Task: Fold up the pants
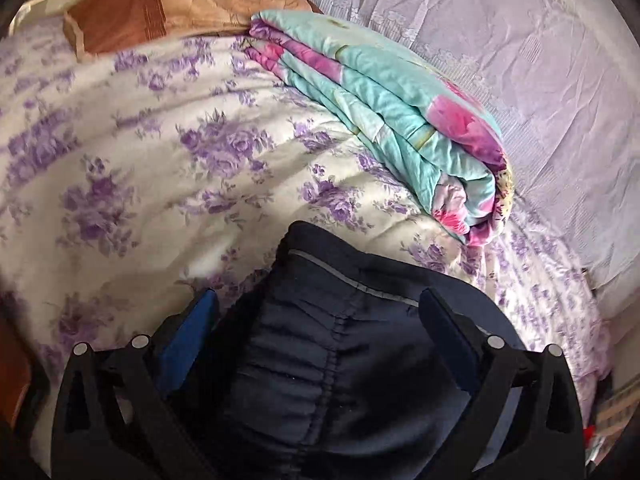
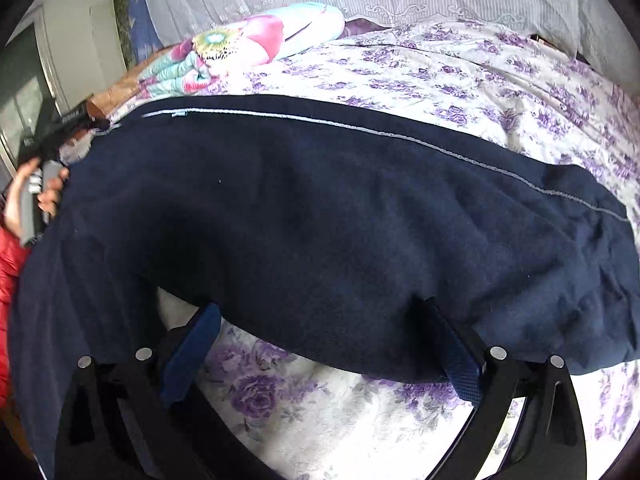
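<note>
On floral bedspread (image 2: pixel 500 92) we are laying navy pants (image 2: pixel 320 220) lengthwise; legs seemingly stacked, cross-folds remaining. Left gripper (image 1: pixel 320 304) spread wide over waistband, right gripper (image 2: pixel 324 316) spread at near edge, neither grasping.

Both wrist cams close above bed (image 1: pixel 132 152), probably angled down; shared: pants (image 2: pixel 320 216).

The pants (image 2: pixel 320 216) run off the right wrist view's left edge — the person's hand (image 2: pixel 24 204) is half cut off there too.
</note>
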{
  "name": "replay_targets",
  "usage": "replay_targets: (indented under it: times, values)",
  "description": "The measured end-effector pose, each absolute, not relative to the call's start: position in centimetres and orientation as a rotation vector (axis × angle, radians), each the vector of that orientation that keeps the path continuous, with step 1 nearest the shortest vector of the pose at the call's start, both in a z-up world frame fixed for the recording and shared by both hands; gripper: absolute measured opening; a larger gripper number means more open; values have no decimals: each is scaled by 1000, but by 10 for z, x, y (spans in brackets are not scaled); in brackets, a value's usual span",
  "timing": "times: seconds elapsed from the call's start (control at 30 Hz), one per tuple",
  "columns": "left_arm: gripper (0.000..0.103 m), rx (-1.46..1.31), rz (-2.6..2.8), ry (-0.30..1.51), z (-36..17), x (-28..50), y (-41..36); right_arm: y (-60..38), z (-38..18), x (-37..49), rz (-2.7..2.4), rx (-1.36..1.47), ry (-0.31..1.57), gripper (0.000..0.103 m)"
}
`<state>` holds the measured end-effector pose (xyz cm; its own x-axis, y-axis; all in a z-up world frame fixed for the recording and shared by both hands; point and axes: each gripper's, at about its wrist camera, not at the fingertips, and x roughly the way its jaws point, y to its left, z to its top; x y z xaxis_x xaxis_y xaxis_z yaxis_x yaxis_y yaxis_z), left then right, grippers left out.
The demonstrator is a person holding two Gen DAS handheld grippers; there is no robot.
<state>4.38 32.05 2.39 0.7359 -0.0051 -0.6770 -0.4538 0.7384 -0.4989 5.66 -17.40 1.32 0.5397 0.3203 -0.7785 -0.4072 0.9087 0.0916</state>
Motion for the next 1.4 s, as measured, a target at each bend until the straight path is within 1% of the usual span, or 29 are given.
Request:
replay_targets:
  times: [0.07,0.13,0.4,0.5,0.57,0.63,0.67,0.73,0.77,0.83,0.93,1.03,1.17,1.23,1.3,1.33,1.4]
  values:
    - [98,-718,237,729,20,46,321,-177,14,63,447,-75,900,100]
    - [98,-684,172,725,30,52,318,-180,11,53,457,-43,895,100]
    - [98,-753,93,729,37,44,338,-186,12,44,475,19,884,100]
    - [94,-785,88,743,31,42,343,-186,11,42,475,24,882,100]
    - [84,-770,111,761,25,45,340,-187,11,42,477,31,879,100]
    - [66,-719,146,772,22,50,335,-189,12,40,473,47,868,100]
    - [60,-707,139,764,22,51,334,-190,14,39,463,60,855,100]
    - [53,-682,144,749,24,52,331,-191,22,31,442,70,802,99]
    - [52,-680,145,745,25,52,332,-190,30,27,452,73,760,99]
    - [45,-685,145,731,27,50,334,-183,51,24,487,64,657,100]
    - [39,-693,142,700,32,46,337,-152,80,40,540,-79,562,100]
    - [37,-685,139,684,35,43,336,-112,88,75,556,-266,572,100]
    - [37,-681,145,703,33,46,336,-72,70,133,578,-394,676,99]
    - [43,-706,135,715,31,47,338,-62,60,156,606,-405,706,99]
    - [46,-716,133,725,28,47,338,-58,51,174,627,-400,735,99]
    - [47,-707,136,731,28,48,337,-58,46,184,642,-388,753,98]
    - [49,-676,146,737,29,49,332,-61,36,201,682,-339,806,91]
